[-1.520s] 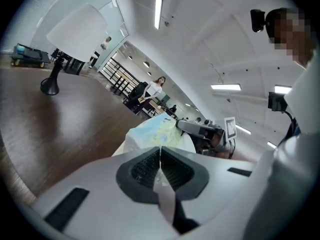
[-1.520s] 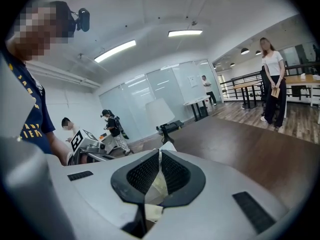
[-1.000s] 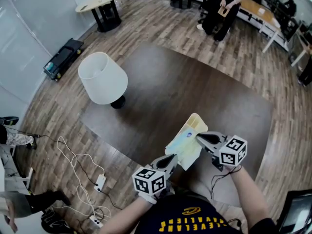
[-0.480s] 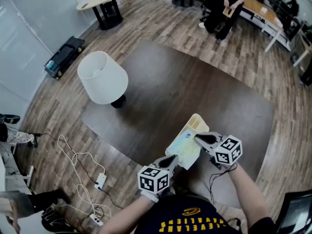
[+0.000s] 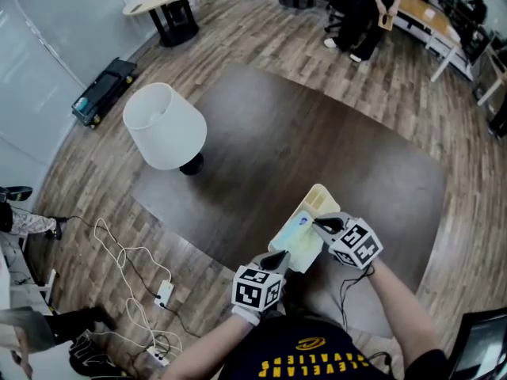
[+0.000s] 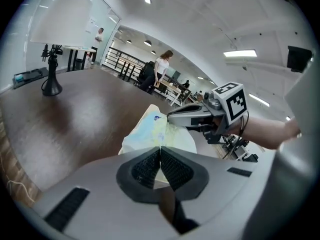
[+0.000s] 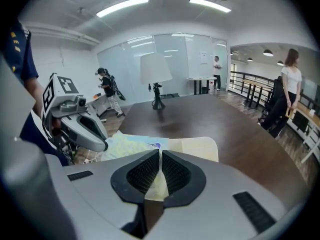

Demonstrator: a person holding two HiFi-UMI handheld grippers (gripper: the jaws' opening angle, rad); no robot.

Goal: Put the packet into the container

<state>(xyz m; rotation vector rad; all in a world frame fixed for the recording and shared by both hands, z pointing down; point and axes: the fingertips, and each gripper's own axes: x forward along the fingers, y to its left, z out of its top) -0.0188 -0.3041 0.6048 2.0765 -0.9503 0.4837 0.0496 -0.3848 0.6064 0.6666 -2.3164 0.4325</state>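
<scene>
Packet [image 5: 297, 242] | left hand-held gripper [image 5: 279, 258] pinching it, tilted down | right hand-held gripper [image 5: 319, 225] pinching it, tilted down

The bench [image 5: 317, 133] is big, dark brown and smooth, and its top shines a little. Near its left side stands a lamp [image 5: 165, 127] with a wide white shade. Its small black foot [image 5: 191, 165] sits right on the bench. Close to the near edge is a pale yellow container [image 5: 319, 198], open at the top. It looks like it rests on the bench, but I cannot be sure. The lamp and the container are well apart. The bench stands on a floor [image 5: 261, 30] of brown planks.
</scene>
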